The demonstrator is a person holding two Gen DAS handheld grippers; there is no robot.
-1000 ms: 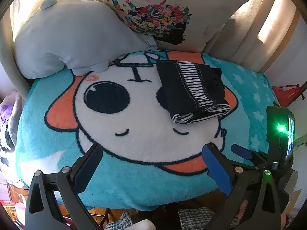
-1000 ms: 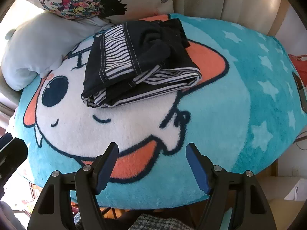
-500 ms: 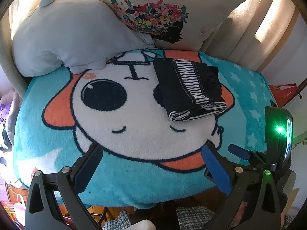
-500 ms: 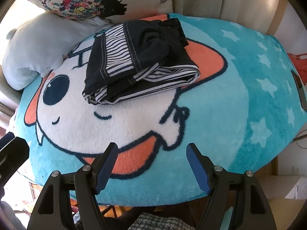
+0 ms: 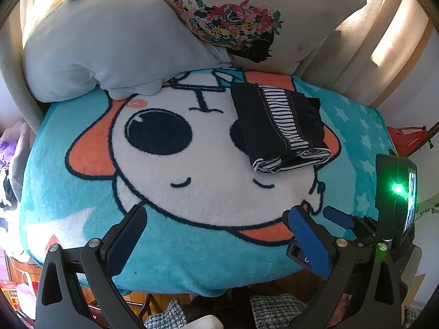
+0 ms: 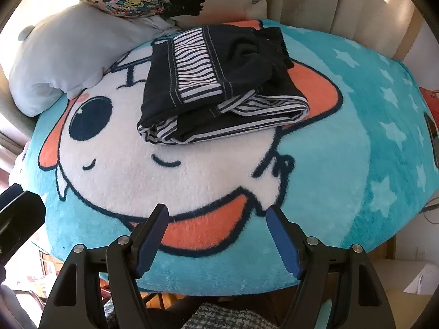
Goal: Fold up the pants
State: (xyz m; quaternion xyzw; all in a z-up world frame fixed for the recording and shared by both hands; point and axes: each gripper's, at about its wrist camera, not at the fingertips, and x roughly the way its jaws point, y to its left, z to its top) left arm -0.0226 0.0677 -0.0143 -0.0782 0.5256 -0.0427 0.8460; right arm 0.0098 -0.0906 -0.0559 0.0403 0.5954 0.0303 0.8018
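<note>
The pants (image 5: pixel 279 128) are dark navy with black-and-white striped panels, folded into a compact stack on the cartoon-face blanket (image 5: pixel 192 186). They lie right of centre in the left wrist view and at upper centre in the right wrist view (image 6: pixel 219 82). My left gripper (image 5: pixel 216 219) is open and empty, hanging over the blanket's near edge, well short of the pants. My right gripper (image 6: pixel 216 219) is open and empty, also back over the near edge of the blanket (image 6: pixel 343 164).
A pale grey plush pillow (image 5: pixel 96 46) and a floral cushion (image 5: pixel 247 19) lean at the back against beige curtains. The right gripper's body with a green light (image 5: pixel 395 192) shows at the right. A red object (image 5: pixel 406 137) lies beyond the right edge.
Both grippers have drawn back slightly from the folded pants, staying open. The pants have not moved on the blanket.
</note>
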